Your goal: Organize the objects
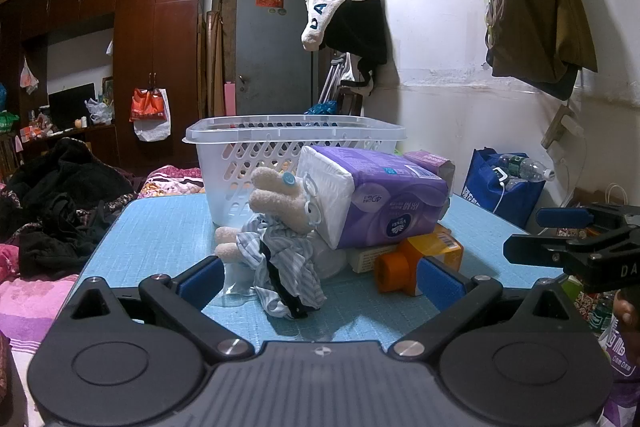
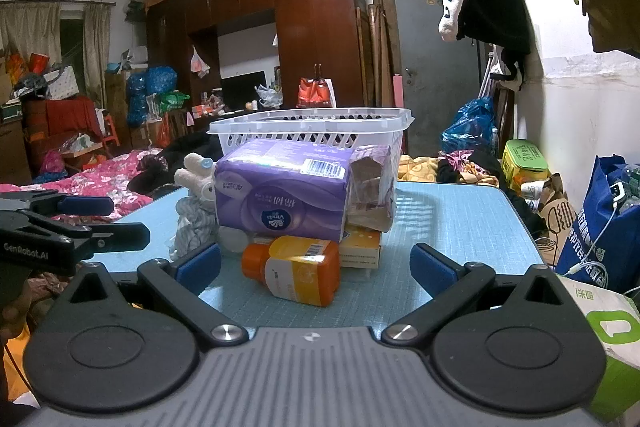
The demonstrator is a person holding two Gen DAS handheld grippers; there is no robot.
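A white plastic basket (image 1: 240, 163) (image 2: 372, 125) stands at the far side of a blue table (image 1: 160, 227) (image 2: 460, 219). In front of it lies a pile: a purple tissue pack (image 1: 384, 199) (image 2: 280, 195), a plush toy in striped clothes (image 1: 280, 227) (image 2: 196, 195), an orange bottle on its side (image 1: 416, 263) (image 2: 296, 271), a flat yellow-white box (image 2: 360, 247) and a crumpled purple packet (image 2: 372, 187). My left gripper (image 1: 320, 279) is open, its fingers to either side of the plush toy's clothes, touching nothing. My right gripper (image 2: 316, 267) is open around the orange bottle, not touching it.
A bed with pink bedding and dark clothes (image 1: 48, 227) lies left of the table. A blue bag with a water bottle (image 1: 504, 183) (image 2: 600, 223) stands at the right by the wall. Clothes hang on the wall (image 1: 344, 11). Wardrobes stand at the back.
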